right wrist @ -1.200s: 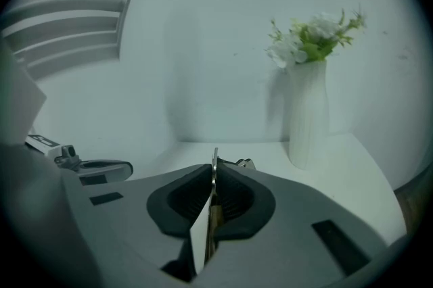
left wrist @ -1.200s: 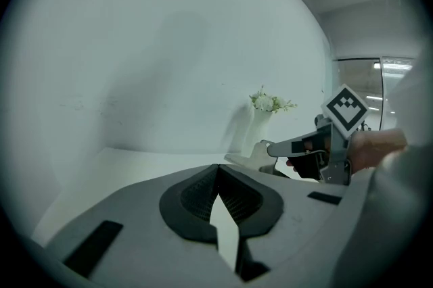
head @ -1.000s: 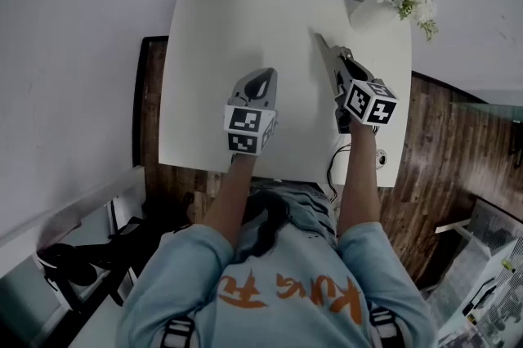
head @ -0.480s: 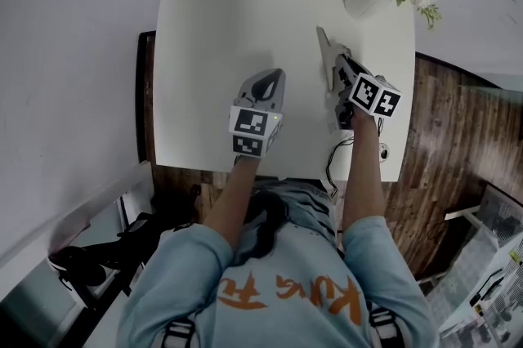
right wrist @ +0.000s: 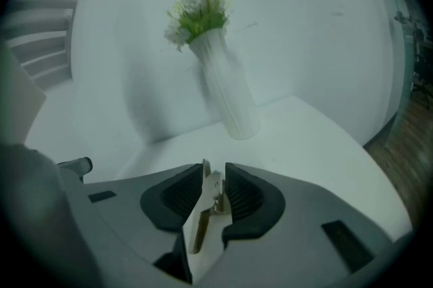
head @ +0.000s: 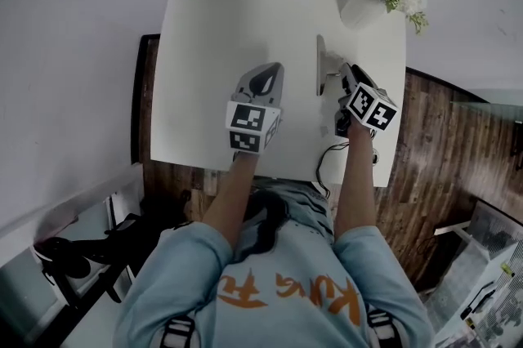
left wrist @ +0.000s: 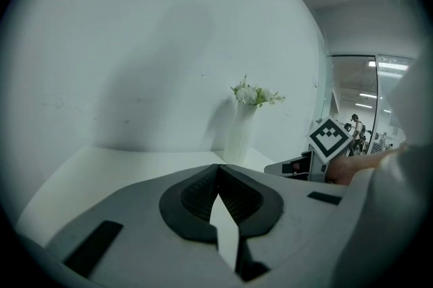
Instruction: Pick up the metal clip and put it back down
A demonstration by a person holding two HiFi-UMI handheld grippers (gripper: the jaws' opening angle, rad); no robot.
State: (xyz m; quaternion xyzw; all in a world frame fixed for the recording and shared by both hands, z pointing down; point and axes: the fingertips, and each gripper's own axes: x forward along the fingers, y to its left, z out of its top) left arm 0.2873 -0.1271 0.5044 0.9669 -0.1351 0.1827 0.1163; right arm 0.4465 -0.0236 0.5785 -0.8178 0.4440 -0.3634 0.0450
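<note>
A small metal clip [right wrist: 208, 202] stands upright between the pads of my right gripper [right wrist: 215, 168]. Its jaws are opening: the clip leans by the left pad and a thin gap shows at the right pad. In the head view the right gripper [head: 328, 64] lies low over the right half of the white table [head: 212, 52], its fingers spread; the clip is too small to make out there. My left gripper [head: 263, 81] hovers over the table's middle near the front, shut with nothing in it; its pads [left wrist: 203, 192] meet in the left gripper view.
A white vase with white flowers [head: 364, 5] stands at the table's far right corner, ahead of the right gripper; the vase [right wrist: 226, 90] fills that view's middle. A black cable [head: 325, 160] hangs over the front edge. Wooden floor lies right of the table.
The right gripper's fingers were together around the clip and now stand apart. The left gripper has stayed where it was.
</note>
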